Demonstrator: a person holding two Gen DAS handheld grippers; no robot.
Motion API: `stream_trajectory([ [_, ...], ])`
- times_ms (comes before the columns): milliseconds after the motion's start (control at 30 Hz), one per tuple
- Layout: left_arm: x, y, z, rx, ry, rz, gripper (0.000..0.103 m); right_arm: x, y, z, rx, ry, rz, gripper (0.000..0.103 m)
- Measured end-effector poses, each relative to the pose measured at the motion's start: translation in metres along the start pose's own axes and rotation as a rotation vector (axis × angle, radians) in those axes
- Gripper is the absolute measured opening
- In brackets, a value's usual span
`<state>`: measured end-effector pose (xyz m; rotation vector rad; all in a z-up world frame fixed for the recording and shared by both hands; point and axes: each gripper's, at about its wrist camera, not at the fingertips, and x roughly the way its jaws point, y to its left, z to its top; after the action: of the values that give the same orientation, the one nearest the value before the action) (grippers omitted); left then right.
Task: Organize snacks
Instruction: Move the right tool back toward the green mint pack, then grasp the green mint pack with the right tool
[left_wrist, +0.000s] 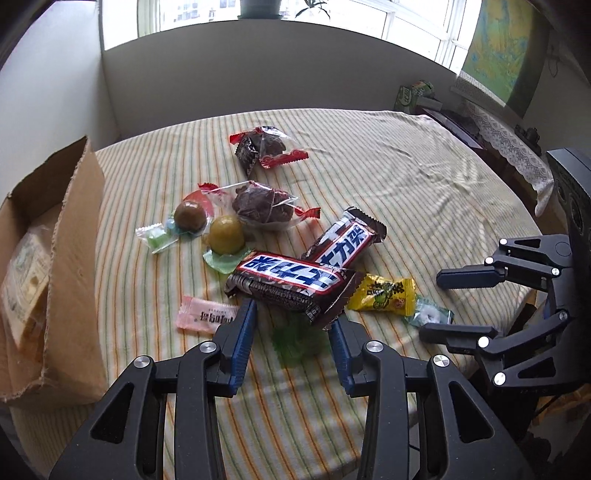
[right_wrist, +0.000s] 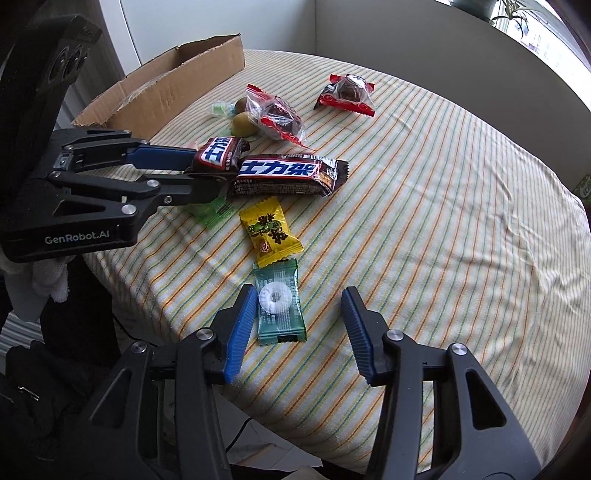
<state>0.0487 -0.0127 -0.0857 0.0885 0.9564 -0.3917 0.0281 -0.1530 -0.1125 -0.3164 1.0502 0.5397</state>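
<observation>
Left hand-held gripper (left_wrist: 293, 319): clamped on a chocolate bar (left_wrist: 291, 284), lifted over the counter (left_wrist: 406, 192).
Right hand-held gripper (right_wrist: 299, 314): narrow, empty, straddling the mint (right_wrist: 275, 295).
Next: carry the bar left into the cardboard box (left_wrist: 70, 258).

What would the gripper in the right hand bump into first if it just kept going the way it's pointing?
Most likely the ring mint in its green wrapper. It lies between the open fingers of the right gripper, close to the left one, on the striped tablecloth. Depth is hard to judge, so the fingertips might meet the cloth beside it.
</observation>
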Motion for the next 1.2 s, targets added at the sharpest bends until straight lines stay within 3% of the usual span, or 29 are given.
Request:
stream_trajectory([
  [200,0.009,0.003,0.015,0.004,0.008,-0.034,0.037,0.001,-0.002,0.001,-0.001,0.0,0.001,0.048],
  [467,-0.001,0.005,0.002,0.043,0.06,-0.132,0.037,0.002,-0.001,0.001,0.004,-0.007,-0.009,0.048],
  [733,0.01,-0.013,0.001,0.162,0.1,-0.091,0.037,-0.001,-0.001,-0.004,0.016,-0.007,-0.008,0.048],
  [1100,0.004,-0.029,-0.016,0.212,0.107,-0.051,0.037,0.001,0.001,-0.001,0.018,-0.008,0.001,0.046],
  [1200,0.003,-0.031,-0.018,0.196,0.097,-0.031,0.026,0.001,0.003,-0.001,0.011,-0.003,0.001,0.04],
])
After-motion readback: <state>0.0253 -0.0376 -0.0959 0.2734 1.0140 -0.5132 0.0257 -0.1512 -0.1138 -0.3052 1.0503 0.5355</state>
